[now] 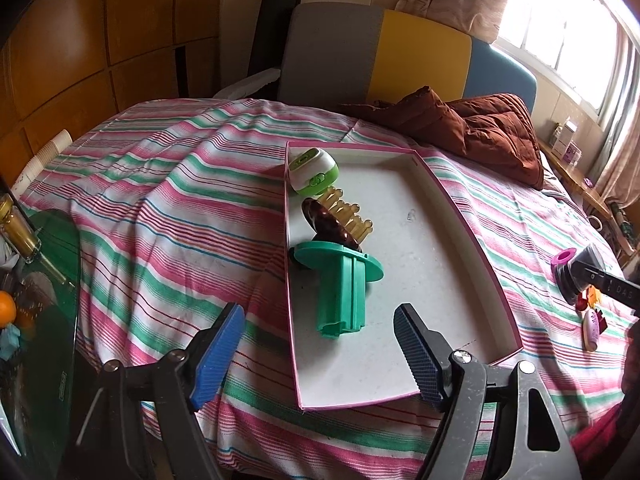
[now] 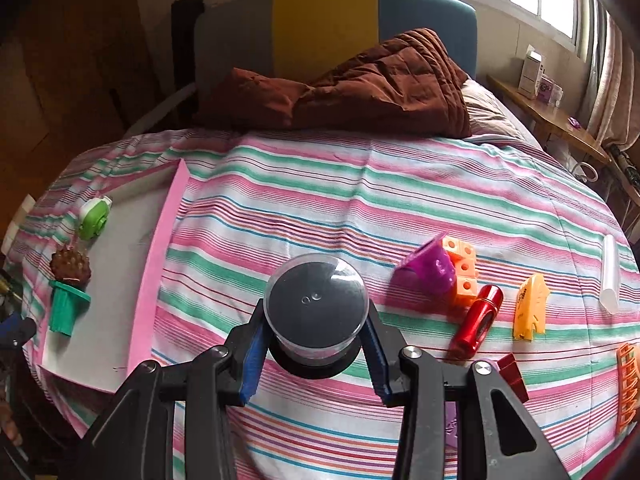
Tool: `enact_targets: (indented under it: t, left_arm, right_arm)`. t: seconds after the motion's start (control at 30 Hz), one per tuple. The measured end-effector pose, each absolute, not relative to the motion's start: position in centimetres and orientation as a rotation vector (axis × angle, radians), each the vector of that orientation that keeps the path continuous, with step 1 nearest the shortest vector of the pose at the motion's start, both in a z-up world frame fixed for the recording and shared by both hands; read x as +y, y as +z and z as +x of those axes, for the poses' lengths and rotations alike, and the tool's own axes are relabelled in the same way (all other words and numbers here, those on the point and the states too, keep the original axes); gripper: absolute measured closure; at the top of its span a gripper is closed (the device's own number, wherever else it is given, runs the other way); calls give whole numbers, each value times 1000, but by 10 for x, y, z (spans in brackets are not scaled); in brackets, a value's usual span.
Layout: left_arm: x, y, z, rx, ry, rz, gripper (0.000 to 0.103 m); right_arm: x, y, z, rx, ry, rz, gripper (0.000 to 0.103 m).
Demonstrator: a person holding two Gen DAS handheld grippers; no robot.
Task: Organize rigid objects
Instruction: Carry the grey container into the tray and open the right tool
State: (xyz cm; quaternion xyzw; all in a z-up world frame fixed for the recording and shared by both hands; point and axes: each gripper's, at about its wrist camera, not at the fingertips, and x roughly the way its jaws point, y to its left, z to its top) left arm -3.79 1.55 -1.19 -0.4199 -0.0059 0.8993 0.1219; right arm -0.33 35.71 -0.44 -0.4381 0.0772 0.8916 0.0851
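My left gripper (image 1: 320, 352) hangs over the near end of the pink-rimmed box lid (image 1: 460, 216) on the striped bedsheet (image 1: 168, 208), its blue pads spread wide with nothing between them. Just beyond its fingertips a green plastic spool (image 1: 340, 284) lies tilted on the lid's white floor, flange toward the far end. Behind it, touching the flange, sits a dark brown hair clip (image 1: 328, 220) with a row of amber teeth, and farther along the left wall a white-and-green rounded case (image 1: 312, 172) rests near the far corner.

My right gripper (image 2: 316, 344) is clamped on a clear round container with a dark base (image 2: 316, 304), both blue pads pressing its sides, and it is lifted off the sheet, to the right of the lid's pink wall. In the left view that same container shows a magenta cap at its far end.

To the right on the sheet lies a loose cluster: a purple plastic piece (image 2: 430, 270) leaning against orange building blocks (image 2: 464, 272), a red metallic cylinder (image 2: 478, 318) just beside them, a yellow-orange fish-shaped piece (image 2: 530, 306), a dark red block (image 2: 512, 372) near my right finger, an orange comb-like piece (image 2: 628, 384) at the edge, and a white tube (image 2: 610, 276) well apart. A brown quilt (image 2: 360, 84) is heaped at the headboard.
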Motion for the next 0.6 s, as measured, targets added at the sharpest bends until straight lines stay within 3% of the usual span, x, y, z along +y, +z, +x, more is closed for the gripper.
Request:
enact_targets:
  t: [0.6]
  left_arm:
    - [-8,-10,-42,-88,2670,-1216,25]
  right_arm:
    - [220,11,-33,203,2989,-1492,60]
